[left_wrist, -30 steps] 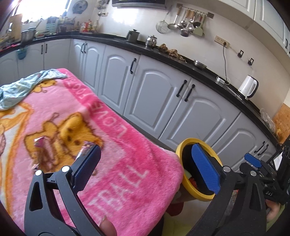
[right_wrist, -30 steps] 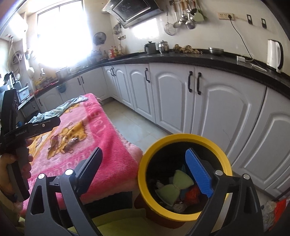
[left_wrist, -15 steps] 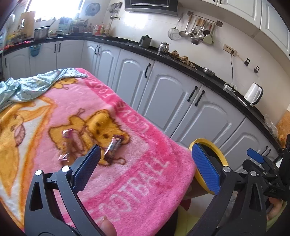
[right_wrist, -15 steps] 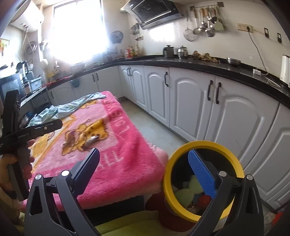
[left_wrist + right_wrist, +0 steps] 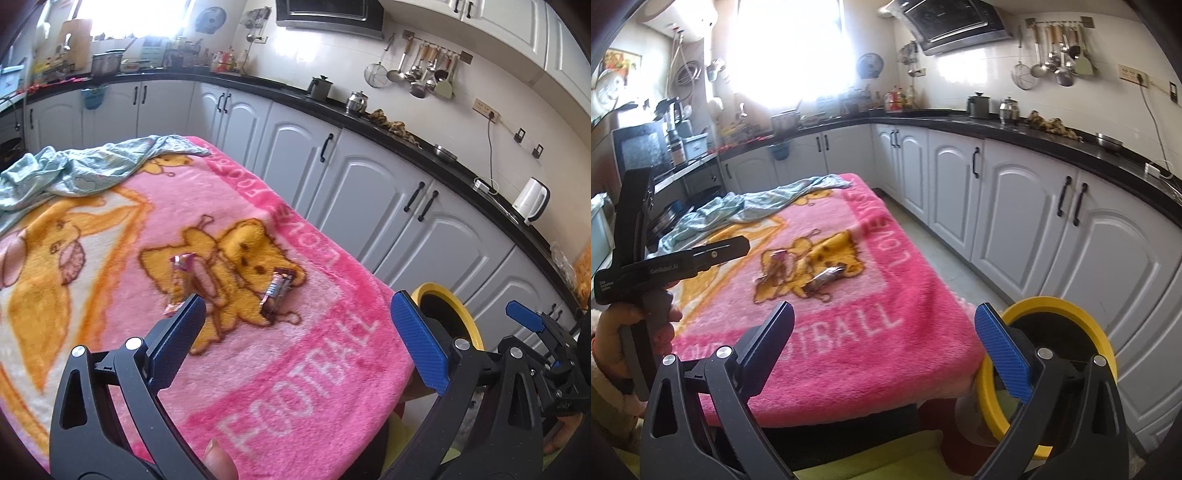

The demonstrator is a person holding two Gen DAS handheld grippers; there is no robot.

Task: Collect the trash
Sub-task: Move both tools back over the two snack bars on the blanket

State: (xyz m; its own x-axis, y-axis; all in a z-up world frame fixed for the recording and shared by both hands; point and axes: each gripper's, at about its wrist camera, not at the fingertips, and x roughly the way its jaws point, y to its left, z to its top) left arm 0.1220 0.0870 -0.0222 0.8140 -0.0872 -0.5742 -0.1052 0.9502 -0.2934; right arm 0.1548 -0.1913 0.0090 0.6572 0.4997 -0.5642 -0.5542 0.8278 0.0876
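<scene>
Wrappers, one pink [image 5: 181, 281] and one silver [image 5: 277, 288], are seen on the pink blanket [image 5: 303, 354]; left gripper [image 5: 295, 343] and right gripper [image 5: 882, 350] are held apart, empty, near the blanket's edge; yellow bin [image 5: 1067, 306] is set beside it.

Two crumpled wrappers [image 5: 277, 290] [image 5: 180, 280] lie apart on blanket [image 5: 110, 258]

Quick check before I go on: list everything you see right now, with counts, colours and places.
Wrappers: two; a pink one and a silvery one, apart on the blanket's bear print.
Blanket: one, pink with yellow bears, covering the table.
Cloth: one, pale blue-green, crumpled at the blanket's far end.
Bin: one, yellow rim, dark inside, on the floor off the table's right corner.
Kettle: one, white, on the black counter.
Utensils: several, metal, hanging on the wall rail.
Left claw: open, empty, above the blanket.
Right claw: open, empty.
</scene>
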